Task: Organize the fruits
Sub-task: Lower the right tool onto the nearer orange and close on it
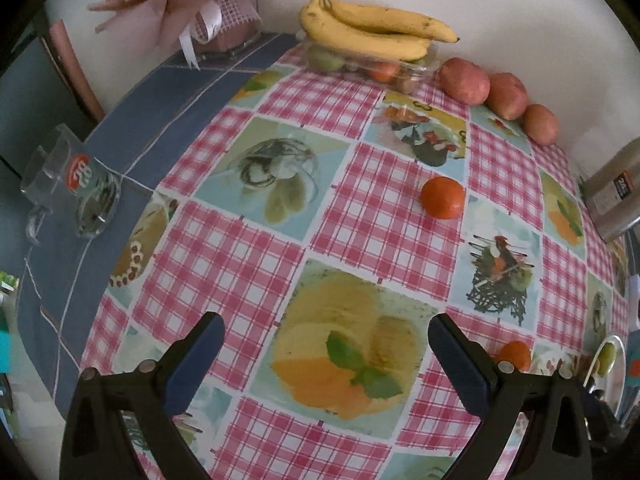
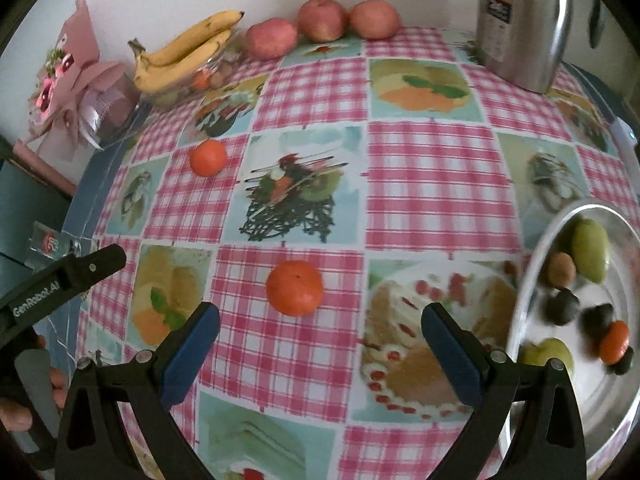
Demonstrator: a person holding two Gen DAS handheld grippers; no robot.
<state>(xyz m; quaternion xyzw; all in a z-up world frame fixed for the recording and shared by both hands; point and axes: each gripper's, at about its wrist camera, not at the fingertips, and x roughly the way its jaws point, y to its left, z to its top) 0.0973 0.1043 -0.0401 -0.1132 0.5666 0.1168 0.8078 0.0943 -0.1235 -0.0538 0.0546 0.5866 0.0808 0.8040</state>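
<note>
**Two tangerines loose on the worktop, both claws empty**

The left claw [image 1: 326,346] and right claw [image 2: 320,334] each stand spread apart, gripping nothing. One tangerine [image 2: 295,288] lies just ahead of the right claw; in the left view it is half hidden behind a finger. A second tangerine [image 2: 208,157] sits farther back. The metal plate [image 2: 532,264], cut off at the frame edge, holds blurred fruit: green, brown, dark and orange pieces, hard to identify.

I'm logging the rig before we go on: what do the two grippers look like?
Both match: the right gripper and left gripper have black plastic arms with triangular cut-outs, silver pins and dark blue finger pads. The right camera shows white "GenRobot.AI" lettering on the left one's side.
</note>
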